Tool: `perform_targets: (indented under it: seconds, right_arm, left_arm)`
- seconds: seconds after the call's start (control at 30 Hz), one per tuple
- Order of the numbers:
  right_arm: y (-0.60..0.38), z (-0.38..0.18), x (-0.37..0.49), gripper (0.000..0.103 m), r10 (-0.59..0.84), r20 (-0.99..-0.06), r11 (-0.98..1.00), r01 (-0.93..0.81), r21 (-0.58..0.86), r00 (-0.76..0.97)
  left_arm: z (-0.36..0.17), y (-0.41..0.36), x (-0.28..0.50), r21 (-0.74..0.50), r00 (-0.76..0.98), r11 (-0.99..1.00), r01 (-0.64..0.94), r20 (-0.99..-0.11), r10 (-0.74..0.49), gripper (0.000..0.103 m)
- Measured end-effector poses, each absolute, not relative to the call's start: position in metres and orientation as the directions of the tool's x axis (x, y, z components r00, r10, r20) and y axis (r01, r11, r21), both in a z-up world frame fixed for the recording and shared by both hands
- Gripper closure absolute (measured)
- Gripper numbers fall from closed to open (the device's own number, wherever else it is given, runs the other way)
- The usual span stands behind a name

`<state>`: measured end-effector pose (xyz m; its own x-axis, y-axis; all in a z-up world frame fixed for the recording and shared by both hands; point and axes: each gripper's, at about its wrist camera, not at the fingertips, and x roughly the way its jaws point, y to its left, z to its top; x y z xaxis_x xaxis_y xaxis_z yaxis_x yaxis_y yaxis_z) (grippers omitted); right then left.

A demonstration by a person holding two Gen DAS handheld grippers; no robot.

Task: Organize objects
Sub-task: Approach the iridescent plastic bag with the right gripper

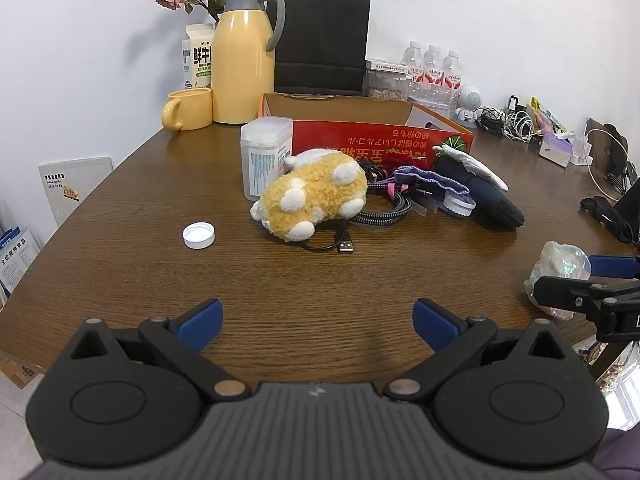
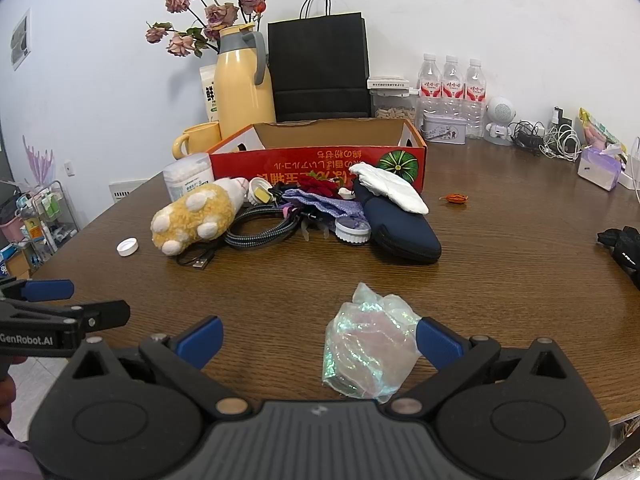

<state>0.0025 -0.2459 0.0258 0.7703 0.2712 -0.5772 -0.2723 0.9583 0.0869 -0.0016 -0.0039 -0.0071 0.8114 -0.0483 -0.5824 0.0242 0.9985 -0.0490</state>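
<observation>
A pile of loose objects lies on the brown table in front of an open red cardboard box (image 1: 380, 136) (image 2: 320, 160): a yellow plush toy (image 1: 312, 196) (image 2: 192, 216), braided cables (image 1: 384, 208) (image 2: 260, 228), a navy pouch (image 1: 484, 196) (image 2: 400, 224) with a white glove (image 2: 392, 188) on it, and a white bottle cap (image 1: 199, 235) (image 2: 128, 246). My left gripper (image 1: 318, 322) is open and empty above the near table. My right gripper (image 2: 318, 340) is open, with a crumpled iridescent plastic bag (image 2: 368, 344) (image 1: 560, 276) between its fingers, against the right finger.
A yellow thermos (image 1: 242, 56), yellow mug (image 1: 188, 110), black paper bag (image 1: 320, 40) and water bottles (image 1: 432, 72) stand at the back wall. A clear cotton-swab box (image 1: 264, 156) stands left of the red box. Chargers and tissue packs (image 2: 600, 164) lie at far right.
</observation>
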Motion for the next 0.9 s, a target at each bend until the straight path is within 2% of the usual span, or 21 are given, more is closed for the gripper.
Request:
perform_targets:
  seconds: [0.9]
  right_arm:
    - [-0.2467, 0.0244, 0.0022, 0.0, 0.27, -0.576, 0.959, -0.271, 0.086, 0.772]
  left_arm:
    - [-0.0108, -0.0043, -0.0048, -0.051, 0.81, 0.998, 0.025, -0.585, -0.051, 0.0]
